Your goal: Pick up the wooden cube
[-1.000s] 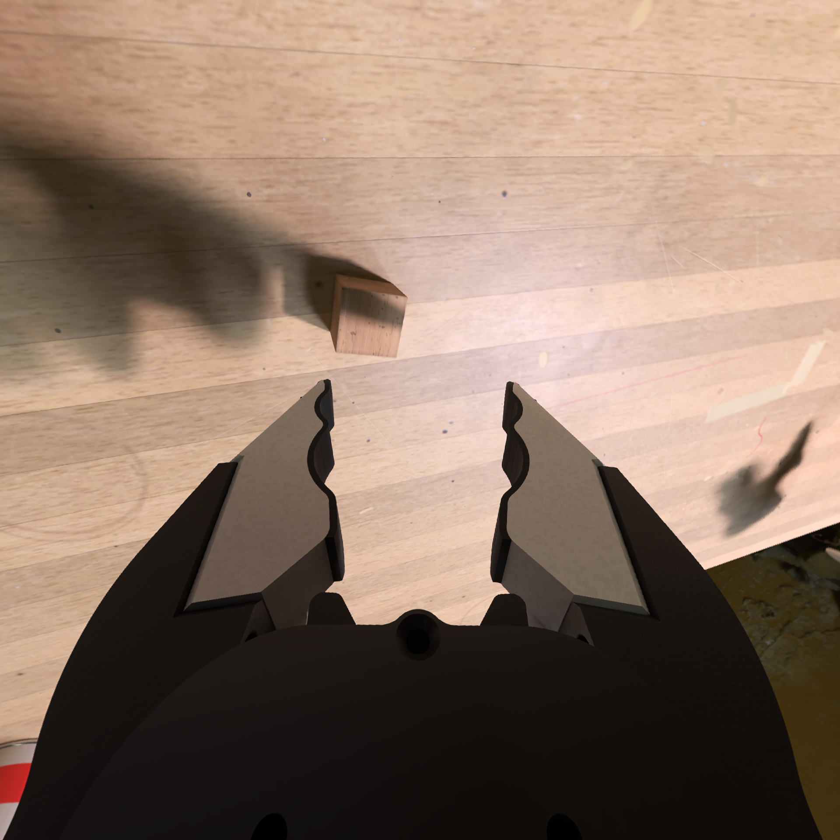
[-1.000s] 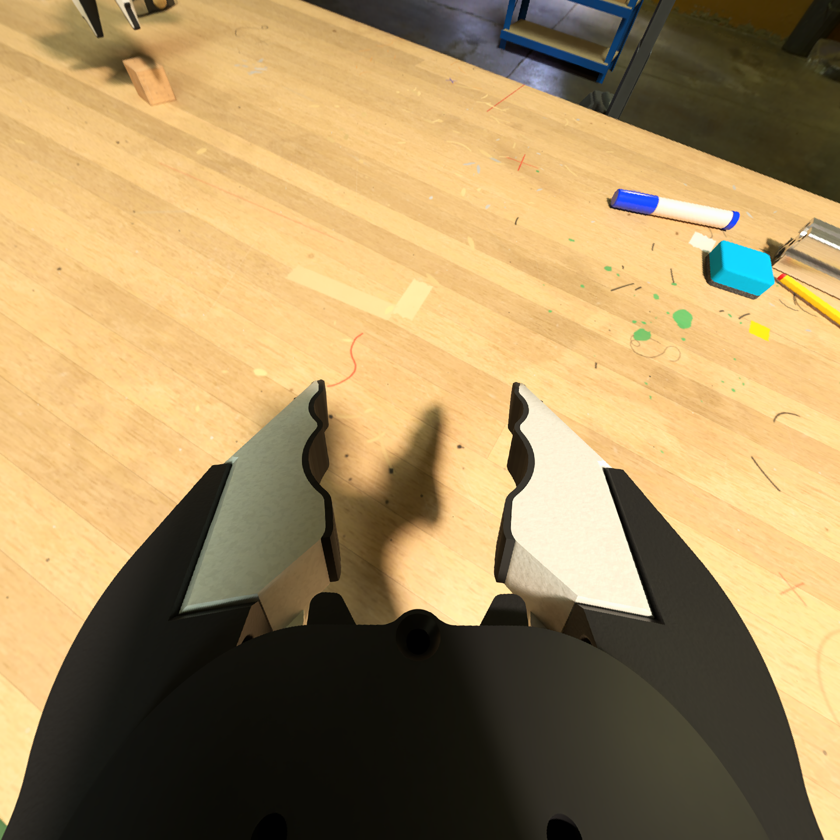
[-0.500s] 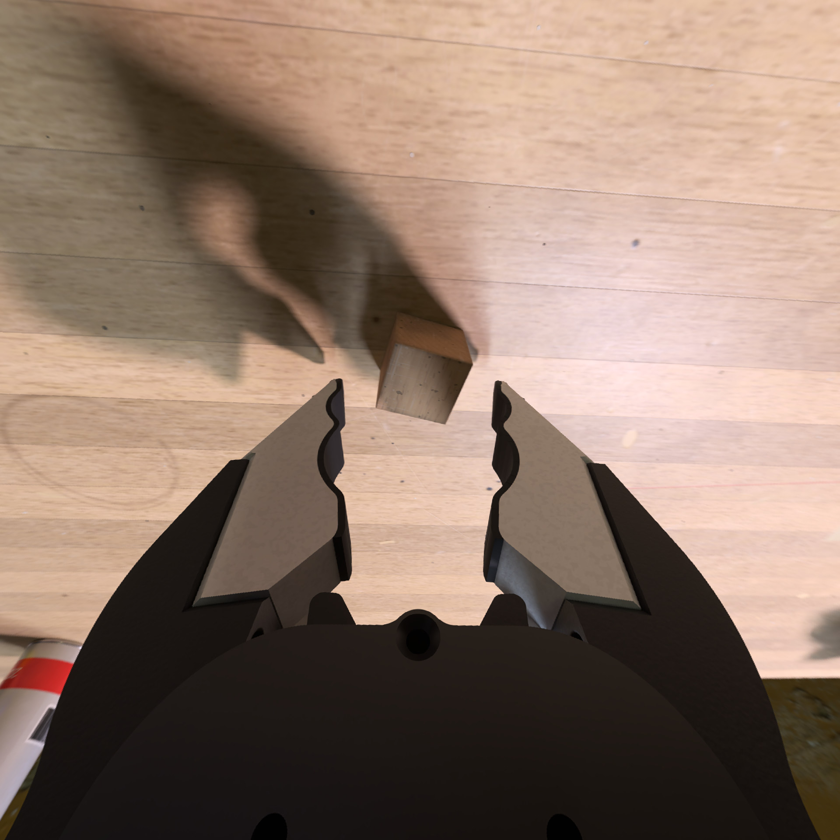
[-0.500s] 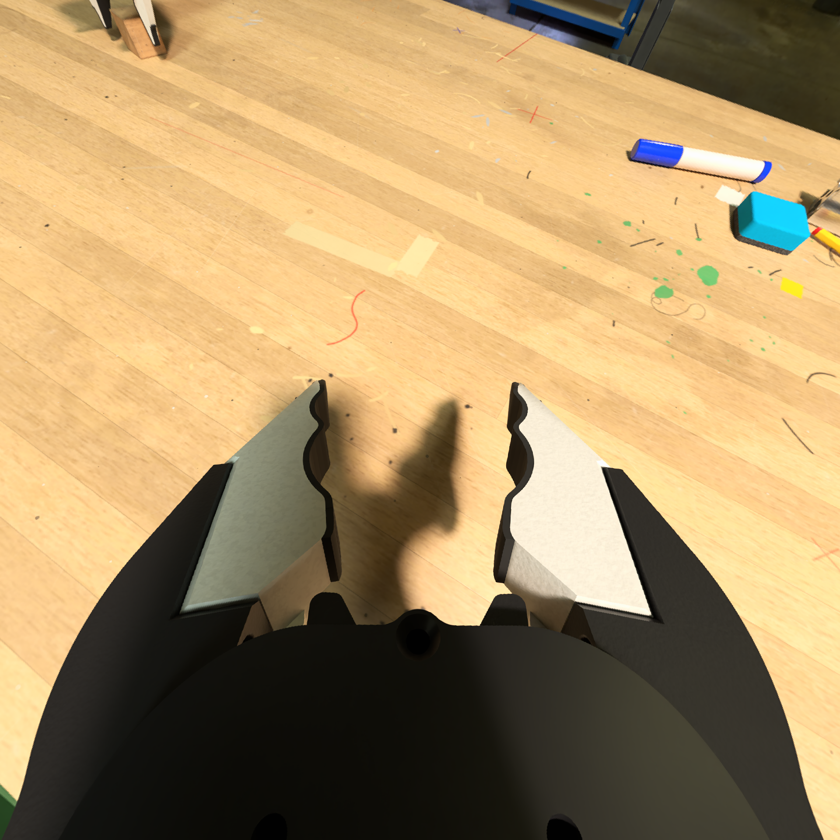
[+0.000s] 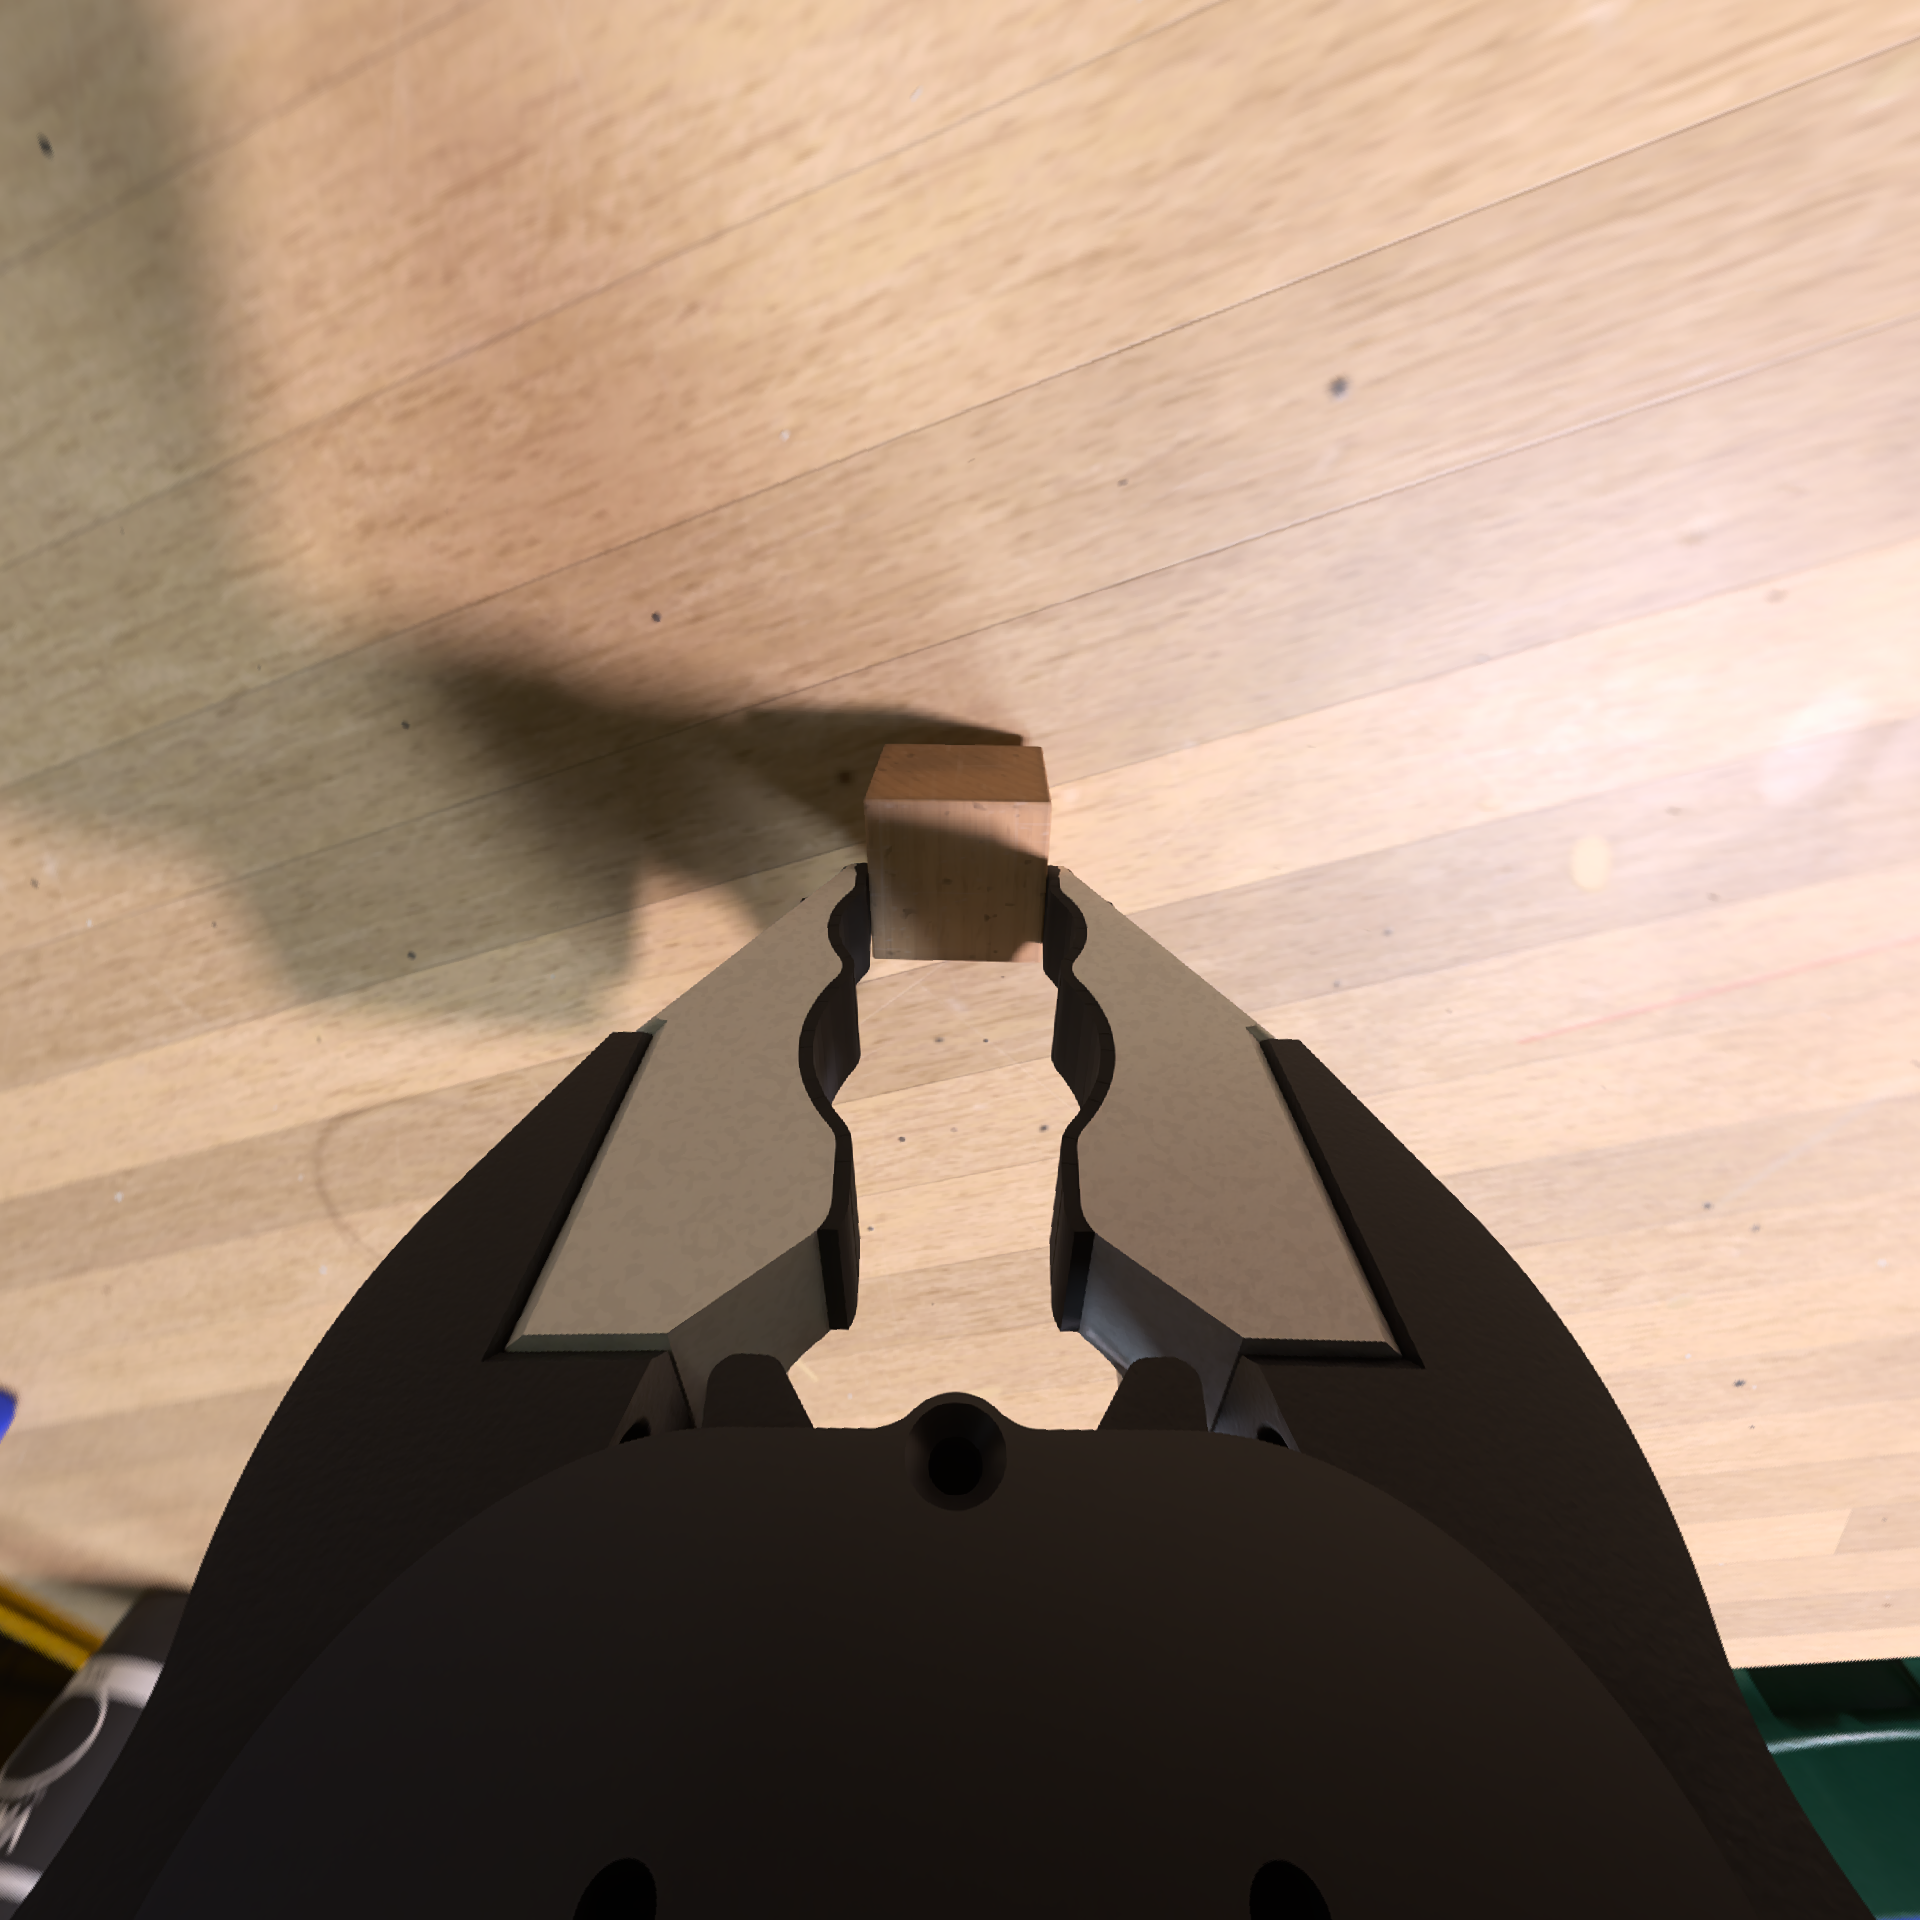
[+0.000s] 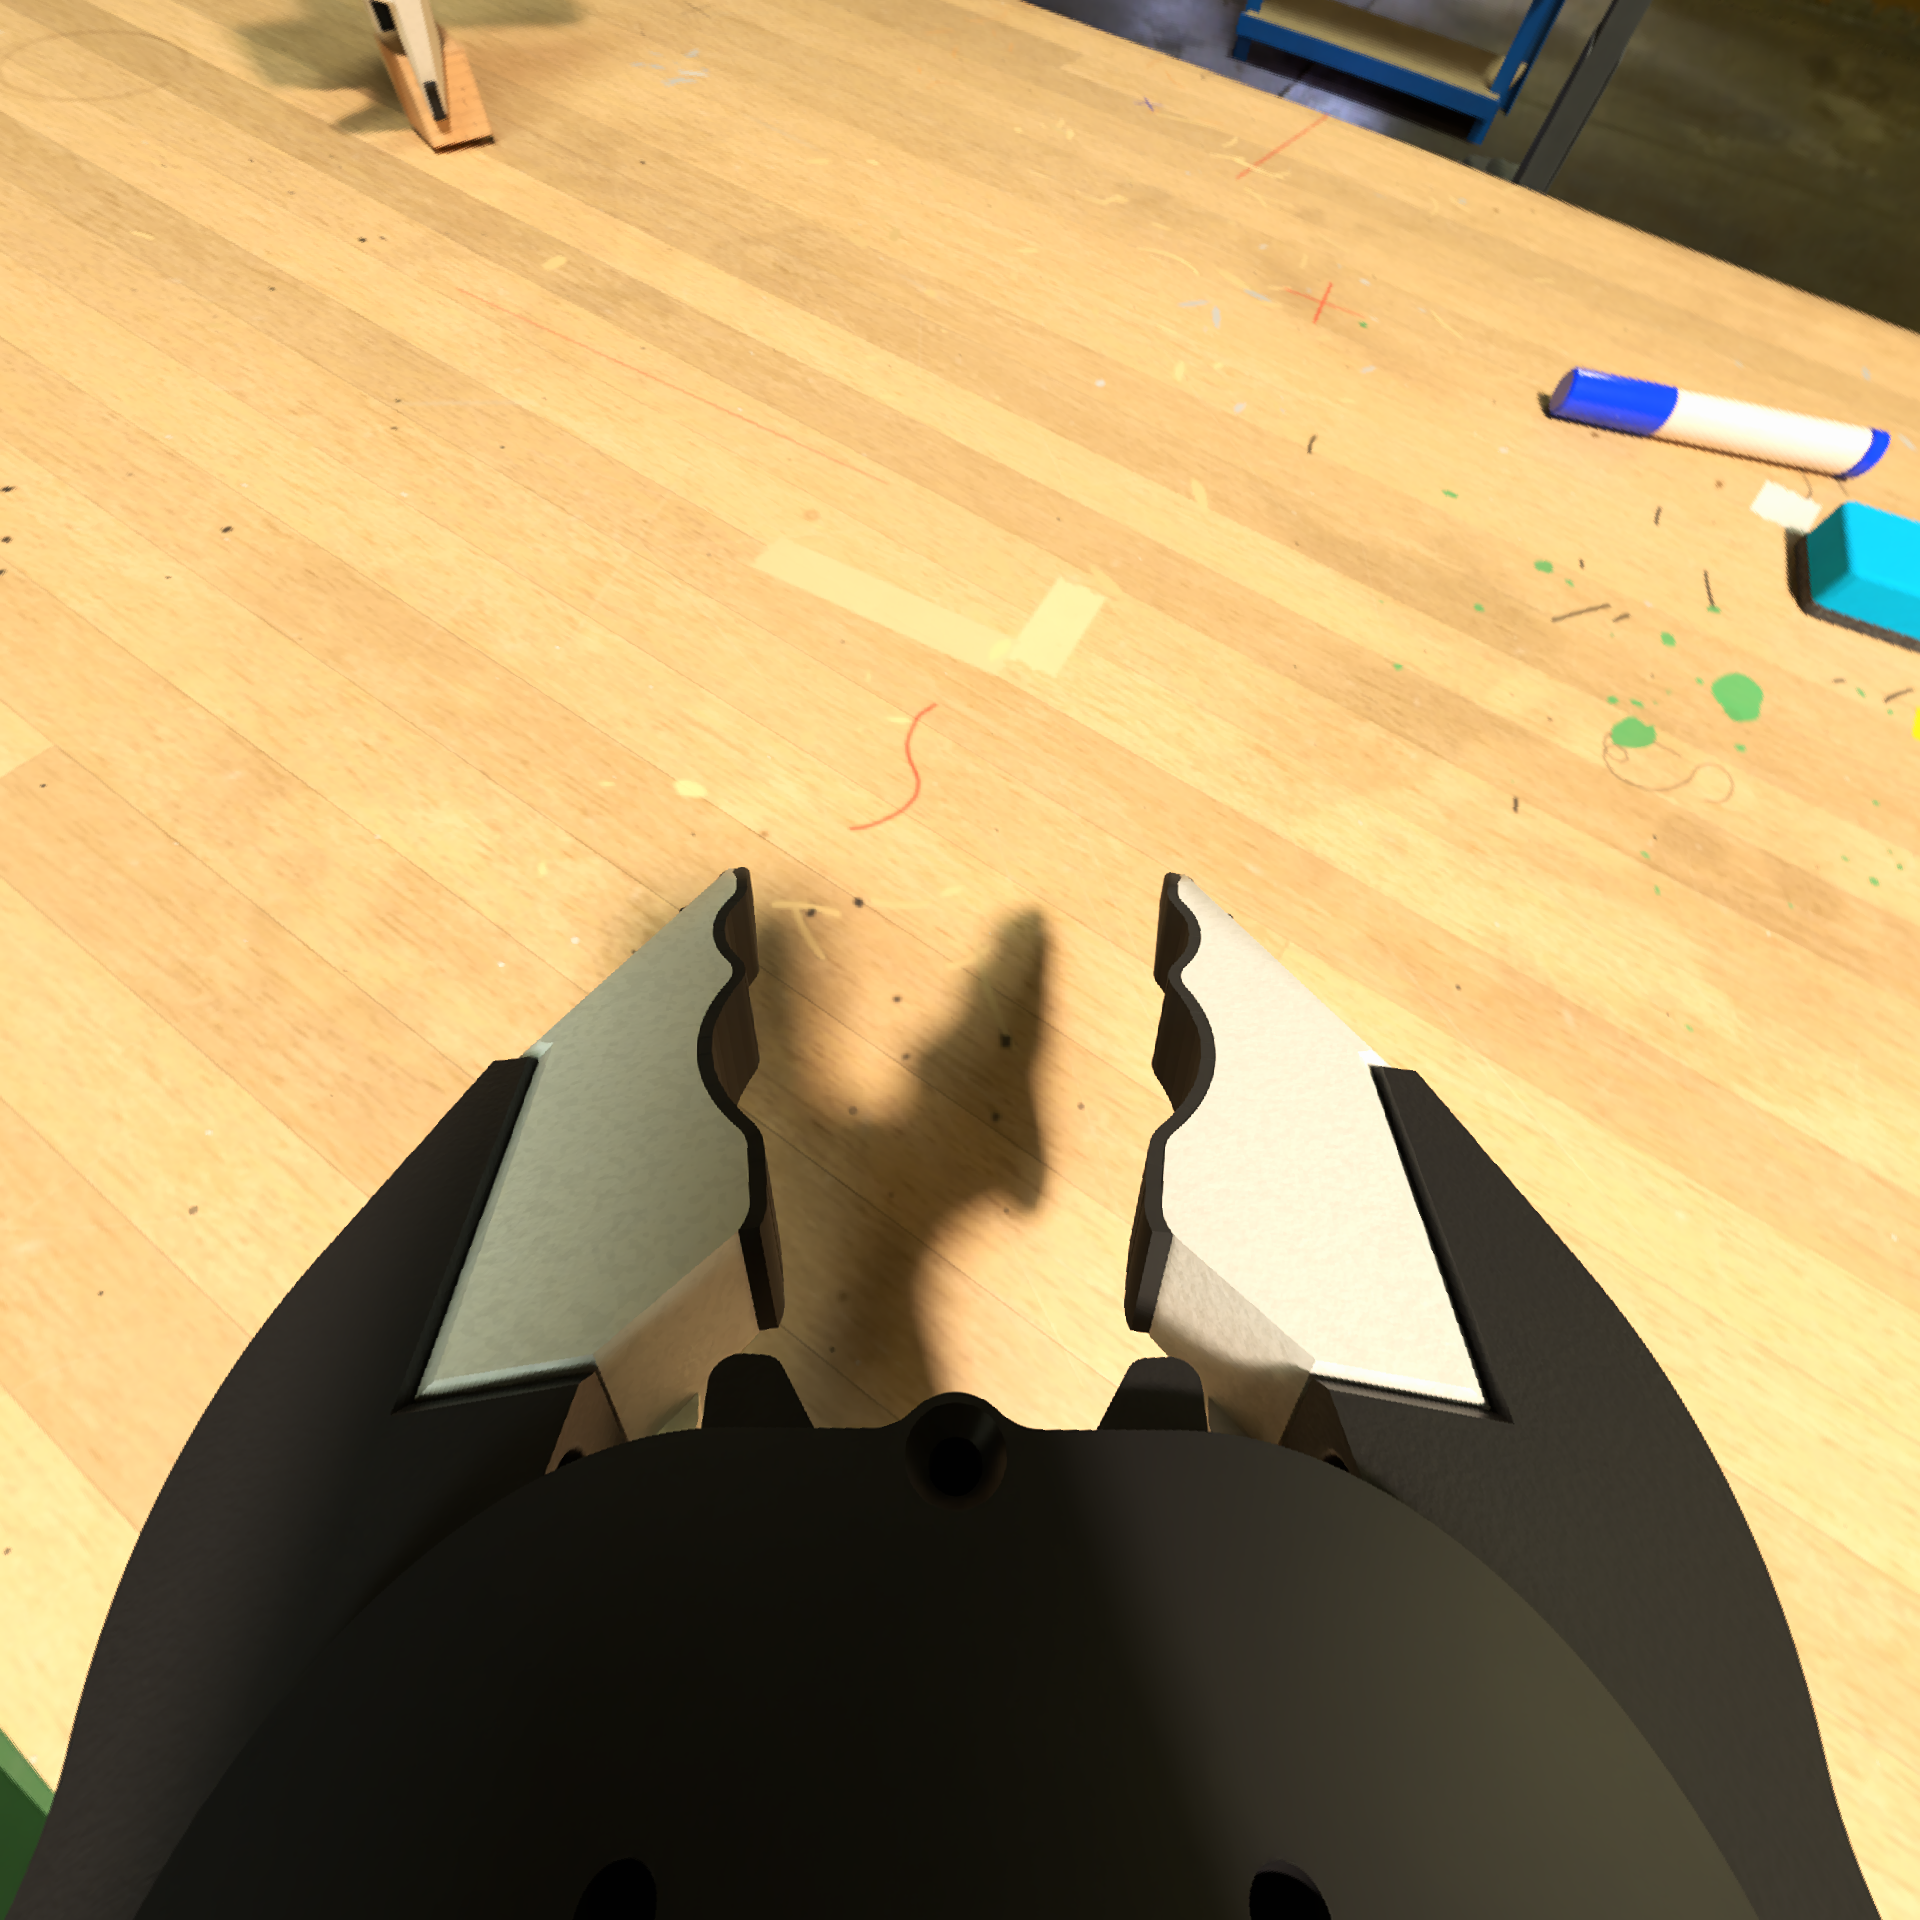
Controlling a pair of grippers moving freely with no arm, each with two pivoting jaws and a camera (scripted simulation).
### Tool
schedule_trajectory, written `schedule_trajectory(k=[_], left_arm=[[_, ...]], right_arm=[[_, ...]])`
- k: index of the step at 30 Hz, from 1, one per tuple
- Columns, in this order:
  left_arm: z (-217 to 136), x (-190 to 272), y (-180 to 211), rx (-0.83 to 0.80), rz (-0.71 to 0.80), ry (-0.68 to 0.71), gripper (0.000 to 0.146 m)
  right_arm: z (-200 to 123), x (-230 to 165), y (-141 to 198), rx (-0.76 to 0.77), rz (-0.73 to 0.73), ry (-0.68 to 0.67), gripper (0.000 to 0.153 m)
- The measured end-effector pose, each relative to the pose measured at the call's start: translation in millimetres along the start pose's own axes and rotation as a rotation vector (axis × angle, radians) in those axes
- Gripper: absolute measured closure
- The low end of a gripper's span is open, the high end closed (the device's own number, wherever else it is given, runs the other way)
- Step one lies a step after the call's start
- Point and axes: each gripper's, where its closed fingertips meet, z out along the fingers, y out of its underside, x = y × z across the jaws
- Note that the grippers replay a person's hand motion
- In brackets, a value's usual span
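The wooden cube (image 5: 956, 831) is a small light-brown block on the wooden table (image 5: 1351, 312). My left gripper (image 5: 954, 904) is shut on it, with both fingertips pressed against its left and right sides. The cube's near face fills the gap between the tips. In the right wrist view the cube (image 6: 457, 120) shows far off at the top left, with the left gripper's fingers (image 6: 416, 42) over it. I cannot tell whether it is off the table. My right gripper (image 6: 954, 894) is open and empty, low over the table's middle.
A blue-and-white marker (image 6: 1714, 421) and a cyan eraser (image 6: 1860, 571) lie at the right. A patch of tape (image 6: 935, 613) is stuck on the boards ahead. A blue shelf (image 6: 1382, 52) stands beyond the far edge. The table's near edge and a green object (image 5: 1849, 1766) are behind the left gripper.
My left gripper moved forward around the cube and closed on it; its jaws were open and short of the cube before. The right gripper drifted slightly and stayed open.
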Motion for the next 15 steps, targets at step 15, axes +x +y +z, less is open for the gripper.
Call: schedule_trajectory(k=[15], left_arm=[[-157,136,36,0.801,0.411,0.72,0.113]], right_arm=[[19,-61,-126,0.452,0.186,-0.392,0.075]])
